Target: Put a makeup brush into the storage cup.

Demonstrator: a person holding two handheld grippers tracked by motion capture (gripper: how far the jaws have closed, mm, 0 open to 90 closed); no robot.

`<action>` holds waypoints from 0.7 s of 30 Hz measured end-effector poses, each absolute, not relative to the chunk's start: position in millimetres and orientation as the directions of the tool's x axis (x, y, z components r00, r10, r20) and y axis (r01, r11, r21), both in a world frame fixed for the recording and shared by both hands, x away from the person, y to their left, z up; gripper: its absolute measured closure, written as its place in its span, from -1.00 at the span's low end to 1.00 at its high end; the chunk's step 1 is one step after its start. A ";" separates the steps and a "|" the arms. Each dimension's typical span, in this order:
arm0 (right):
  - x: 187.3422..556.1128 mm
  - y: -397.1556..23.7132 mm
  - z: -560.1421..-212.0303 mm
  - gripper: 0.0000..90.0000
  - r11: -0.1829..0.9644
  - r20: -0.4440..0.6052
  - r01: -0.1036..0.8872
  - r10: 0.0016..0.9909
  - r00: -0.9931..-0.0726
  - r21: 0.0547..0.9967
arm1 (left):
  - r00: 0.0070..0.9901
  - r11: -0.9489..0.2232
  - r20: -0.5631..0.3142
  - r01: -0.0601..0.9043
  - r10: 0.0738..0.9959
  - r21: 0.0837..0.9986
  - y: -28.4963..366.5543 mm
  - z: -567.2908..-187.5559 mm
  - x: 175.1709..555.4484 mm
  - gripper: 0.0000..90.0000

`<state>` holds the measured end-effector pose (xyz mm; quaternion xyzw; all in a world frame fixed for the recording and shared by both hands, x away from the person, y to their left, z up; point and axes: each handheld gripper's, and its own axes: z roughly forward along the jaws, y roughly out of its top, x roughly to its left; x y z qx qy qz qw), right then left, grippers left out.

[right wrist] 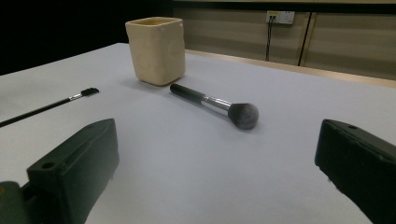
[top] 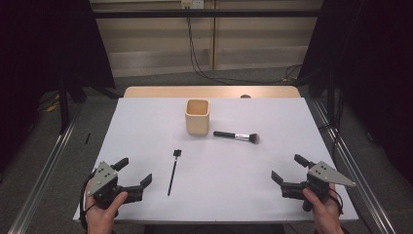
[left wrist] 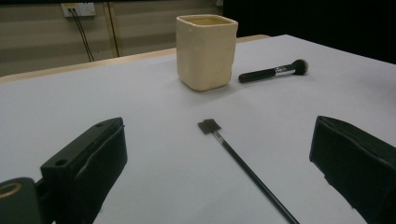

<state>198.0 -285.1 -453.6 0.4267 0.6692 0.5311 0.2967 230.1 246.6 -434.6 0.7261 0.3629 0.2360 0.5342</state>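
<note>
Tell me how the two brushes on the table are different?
The fluffy brush has a thick, short handle with a silver band and a round bushy head; the thin brush has a long, skinny handle and a tiny flat head. The fluffy brush lies crosswise, right of the cream cup; the thin brush points lengthwise, nearer the left gripper. Both are black and lie flat, untouched.

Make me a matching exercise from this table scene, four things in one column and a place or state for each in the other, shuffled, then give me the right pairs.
Things:
1. cream cup
2. powder brush
3. thin brush
4. left gripper

Places or states:
A. lies just right of the cup in the high view, bristles pointing away from it
B. jaws open, nothing between them
C. stands upright near the middle of the table
D. lies in front of the open left jaws, flat head toward the cup

Pairs: 1-C, 2-A, 3-D, 4-B
</note>
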 end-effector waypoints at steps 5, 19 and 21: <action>198.2 -285.4 -454.8 -1.00 0.074 0.062 0.268 0.882 -0.467 0.960 | 0.625 -0.192 -0.020 0.270 0.781 0.943 243.8 -433.9 230.9 -0.91; 199.8 -279.3 -453.5 -1.00 0.076 0.067 0.271 0.874 -0.481 0.959 | 0.630 -0.193 -0.026 0.277 0.776 0.941 244.3 -434.8 228.3 -0.91; 199.4 -279.2 -453.4 -1.00 0.082 0.062 0.269 0.872 -0.485 0.960 | 0.633 -0.201 -0.019 0.274 0.774 0.940 243.9 -433.7 228.3 -0.91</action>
